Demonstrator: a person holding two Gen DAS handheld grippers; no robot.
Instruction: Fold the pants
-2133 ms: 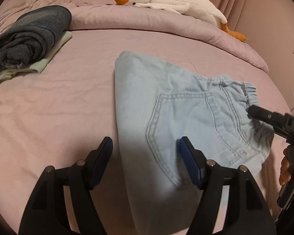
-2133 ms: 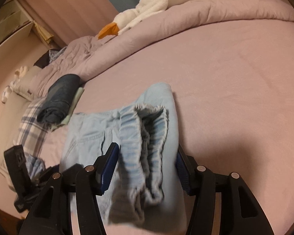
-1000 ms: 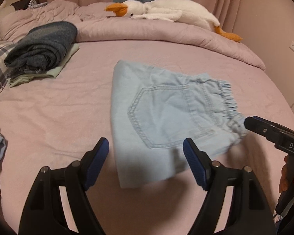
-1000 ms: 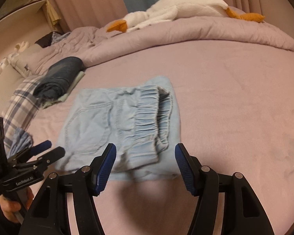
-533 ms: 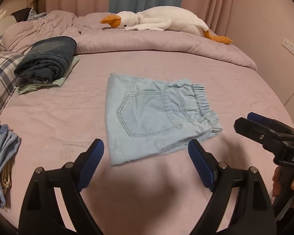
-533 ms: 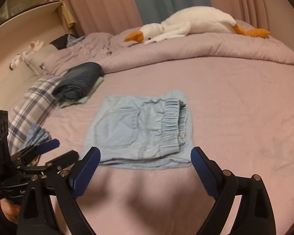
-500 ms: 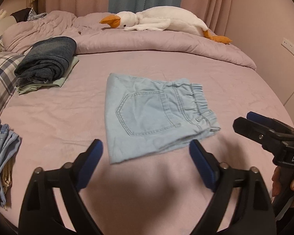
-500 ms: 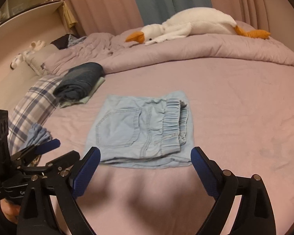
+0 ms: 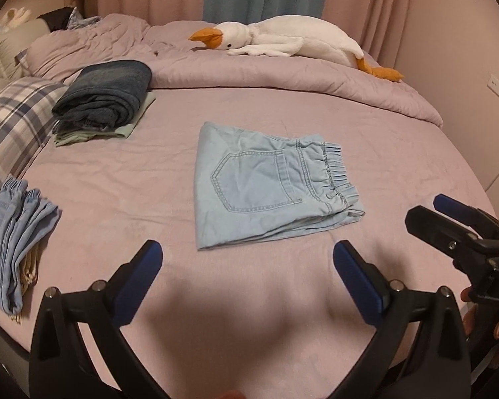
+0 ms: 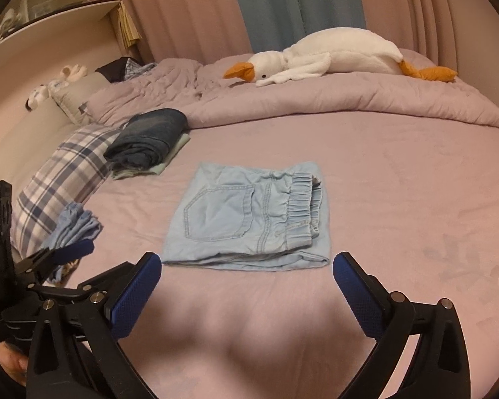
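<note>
Hovering both grippers over near edge of bed (image 9: 316, 116), jaws having just been opening, now wide with nothing between them: left gripper (image 9: 248, 262), right gripper (image 10: 246, 274). Guessing fold's basically done, so they're clear of it. Pants (image 9: 266, 186) lying mid-bed, neat pale-denim rectangle, back pocket up, elastic waistband bunching at right.

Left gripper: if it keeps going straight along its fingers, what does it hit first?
Probably the folded light-blue denim pants, near their front edge. The left gripper is open and empty, angled down at the pink bedsheet; depth is unclear, so it might land on bare sheet just short of them.
</note>
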